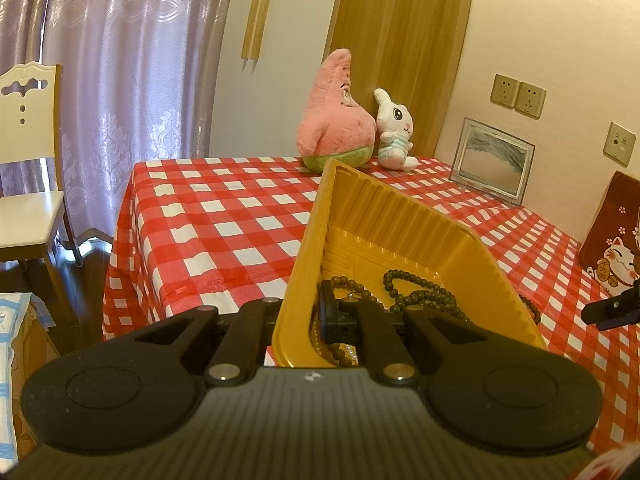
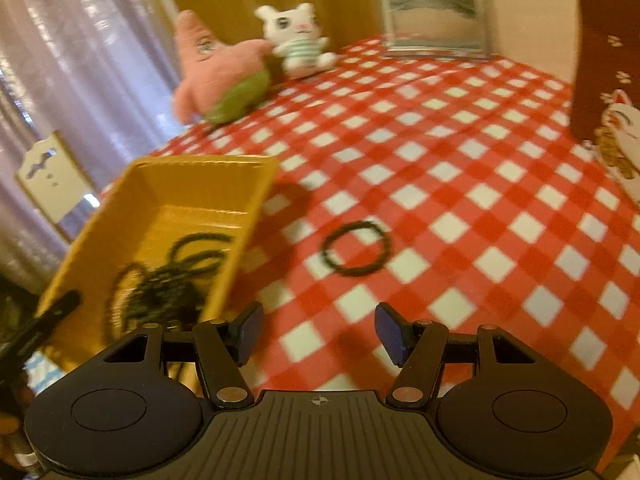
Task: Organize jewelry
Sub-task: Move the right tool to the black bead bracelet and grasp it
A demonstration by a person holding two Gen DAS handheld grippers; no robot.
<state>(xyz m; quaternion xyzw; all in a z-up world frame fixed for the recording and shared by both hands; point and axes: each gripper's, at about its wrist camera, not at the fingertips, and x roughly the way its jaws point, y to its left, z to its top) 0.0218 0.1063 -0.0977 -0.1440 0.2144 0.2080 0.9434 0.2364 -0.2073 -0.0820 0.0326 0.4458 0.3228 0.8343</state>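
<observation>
A yellow plastic tray [image 1: 404, 224] stands tilted over the checked tablecloth, and my left gripper [image 1: 306, 316] is shut on its near wall. Several dark bead bracelets [image 1: 416, 292] lie heaped at the tray's low end. In the right wrist view the same tray [image 2: 200, 184] sits at the left with the bracelets [image 2: 176, 276] inside it. One dark bead bracelet [image 2: 356, 249] lies alone on the cloth, ahead of my right gripper [image 2: 316, 332]. That gripper is open and nothing is between its blue pads [image 2: 390, 334].
A pink star plush [image 1: 336, 116] and a white rabbit plush [image 1: 394, 132] stand at the table's far edge. A clear picture frame [image 1: 492, 160] leans on the wall, with a dark red cat cushion [image 1: 612, 236] to its right. A white chair [image 1: 28, 152] stands left of the table.
</observation>
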